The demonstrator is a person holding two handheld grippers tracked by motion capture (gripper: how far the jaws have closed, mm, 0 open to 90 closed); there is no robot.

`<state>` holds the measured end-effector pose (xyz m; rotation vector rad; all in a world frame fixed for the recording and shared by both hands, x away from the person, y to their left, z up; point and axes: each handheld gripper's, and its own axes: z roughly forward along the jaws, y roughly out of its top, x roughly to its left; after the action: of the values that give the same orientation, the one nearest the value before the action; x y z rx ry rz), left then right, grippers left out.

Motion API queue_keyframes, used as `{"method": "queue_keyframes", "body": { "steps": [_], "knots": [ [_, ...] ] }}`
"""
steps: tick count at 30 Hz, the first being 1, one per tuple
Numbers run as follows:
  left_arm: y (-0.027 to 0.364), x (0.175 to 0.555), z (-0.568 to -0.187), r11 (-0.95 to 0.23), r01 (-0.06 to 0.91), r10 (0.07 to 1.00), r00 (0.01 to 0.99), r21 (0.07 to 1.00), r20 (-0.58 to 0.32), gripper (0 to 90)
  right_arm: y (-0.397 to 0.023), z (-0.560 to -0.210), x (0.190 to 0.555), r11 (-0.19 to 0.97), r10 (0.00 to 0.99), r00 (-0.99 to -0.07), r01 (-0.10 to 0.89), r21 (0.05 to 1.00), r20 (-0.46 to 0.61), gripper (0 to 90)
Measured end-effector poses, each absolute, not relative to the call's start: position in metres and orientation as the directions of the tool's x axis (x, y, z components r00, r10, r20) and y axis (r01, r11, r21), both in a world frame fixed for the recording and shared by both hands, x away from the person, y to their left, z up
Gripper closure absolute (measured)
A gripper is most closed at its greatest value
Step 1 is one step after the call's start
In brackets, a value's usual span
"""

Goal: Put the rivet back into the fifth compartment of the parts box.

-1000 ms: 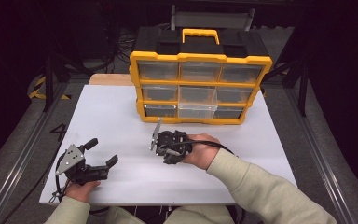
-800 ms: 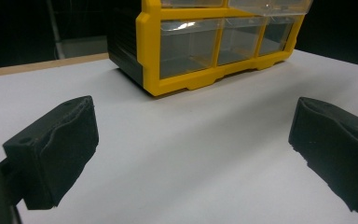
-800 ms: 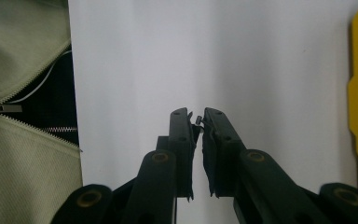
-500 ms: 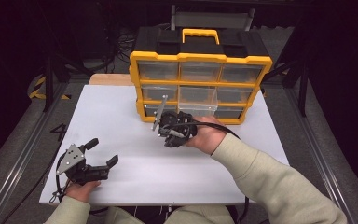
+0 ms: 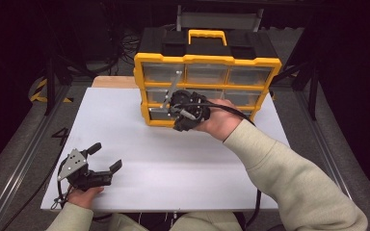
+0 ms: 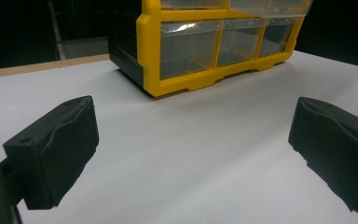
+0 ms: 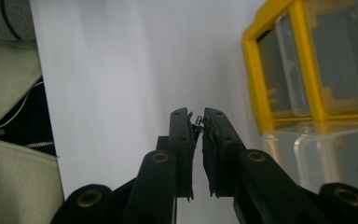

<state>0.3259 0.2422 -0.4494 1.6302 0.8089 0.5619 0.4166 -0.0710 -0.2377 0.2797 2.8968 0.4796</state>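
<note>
We see the right tongs (image 5: 176,108) from above, raised in front of the yellow plastic organiser with clear drawers (image 5: 207,60), held by the right hand (image 5: 217,120), but the high view hides what sits in the tips. The right gripper view settles it: the right tongs (image 7: 196,120) stand nearly together, clamped on a tiny dark metal piece (image 7: 198,119), too small to identify, right at the tips. That view also shows a clear drawer (image 7: 317,158) pulled out of the yellow frame just beside the tongs, over the white bench top (image 7: 121,70), plus a pale green sleeve (image 7: 9,93) at the left edge. The left gripper view gives a low look: the left tongs (image 6: 191,149) stand wide apart with nothing but bare bench between the pads, and the organiser's lower drawers (image 6: 223,46) are well ahead. From above we put the left tongs (image 5: 103,159) near the front left corner of the bench (image 5: 139,139), resting close to its front edge, well apart from the right tongs. Open room: a broad bare stretch of bench between organiser and front edge; the organiser takes the back centre, leaving strips on either side. The small piece is up off the bench, near the organiser's lower left drawers.
</note>
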Motion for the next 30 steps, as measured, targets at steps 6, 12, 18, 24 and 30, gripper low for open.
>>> {"method": "queue_keyframes", "body": {
  "steps": [6,12,18,24,30],
  "knots": [
    [0.243,0.327,-0.45,-0.083,0.206,0.764,0.642,0.975,-0.07,2.4,-0.078,-0.224,0.429,0.915,0.253,-0.956,0.186,0.357,-0.152,82.2],
    [0.243,0.326,-0.45,-0.086,0.208,0.764,0.642,0.974,-0.07,2.4,-0.083,-0.215,0.445,0.904,0.29,-0.945,0.217,0.368,-0.154,82.2],
    [0.243,0.326,-0.45,-0.084,0.206,0.765,0.64,0.975,-0.069,2.4,-0.09,-0.21,0.46,0.891,0.344,-0.92,0.257,0.374,-0.189,82.1],
    [0.245,0.326,-0.45,-0.078,0.207,0.765,0.64,0.975,-0.074,2.4,-0.097,-0.214,0.479,0.876,0.39,-0.903,0.303,0.375,-0.179,82.1],
    [0.245,0.326,-0.45,-0.074,0.206,0.765,0.64,0.976,-0.077,2.4,-0.1,-0.215,0.491,0.868,0.408,-0.898,0.325,0.375,-0.168,82.1]
  ]
}}
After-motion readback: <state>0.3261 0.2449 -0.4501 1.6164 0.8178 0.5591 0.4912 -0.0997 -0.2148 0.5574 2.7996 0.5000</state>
